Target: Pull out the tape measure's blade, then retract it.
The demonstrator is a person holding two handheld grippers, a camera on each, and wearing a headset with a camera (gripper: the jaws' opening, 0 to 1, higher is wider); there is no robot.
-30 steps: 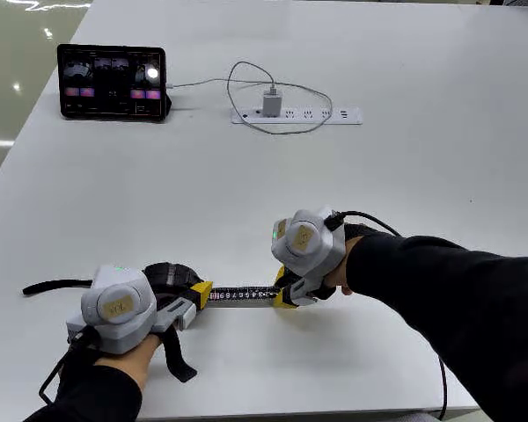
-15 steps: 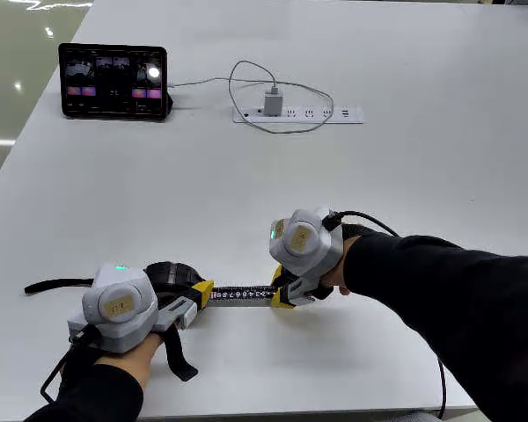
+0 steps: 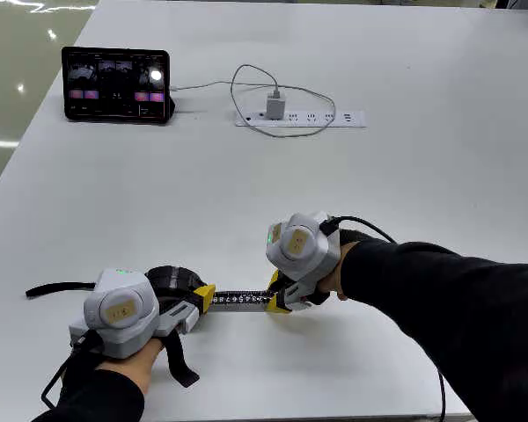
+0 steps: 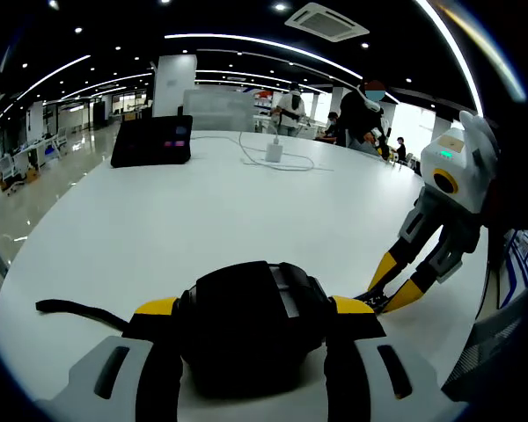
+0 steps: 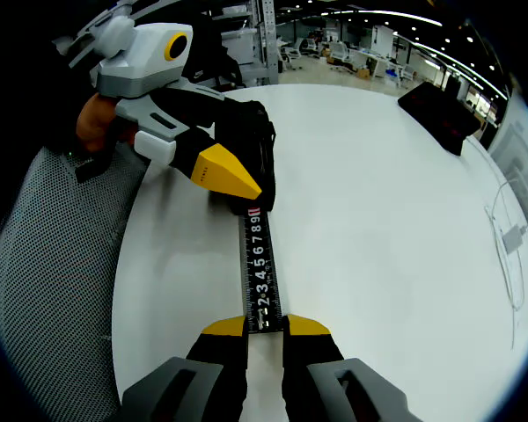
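Clamping the tape measure (image 4: 251, 325) with the left gripper (image 4: 255, 308), jaws closed around its black case, near the worktop's (image 3: 352, 202) front edge, toward the left corner. Pinching the end of the blade (image 5: 260, 272) with the right gripper (image 5: 266, 327), jaws tight on it (numerals 2 to 9 showing), just right of the case. Noting a tablet (image 3: 116, 84) standing toward the far-left corner, a power strip (image 3: 308, 117) lying to its right.
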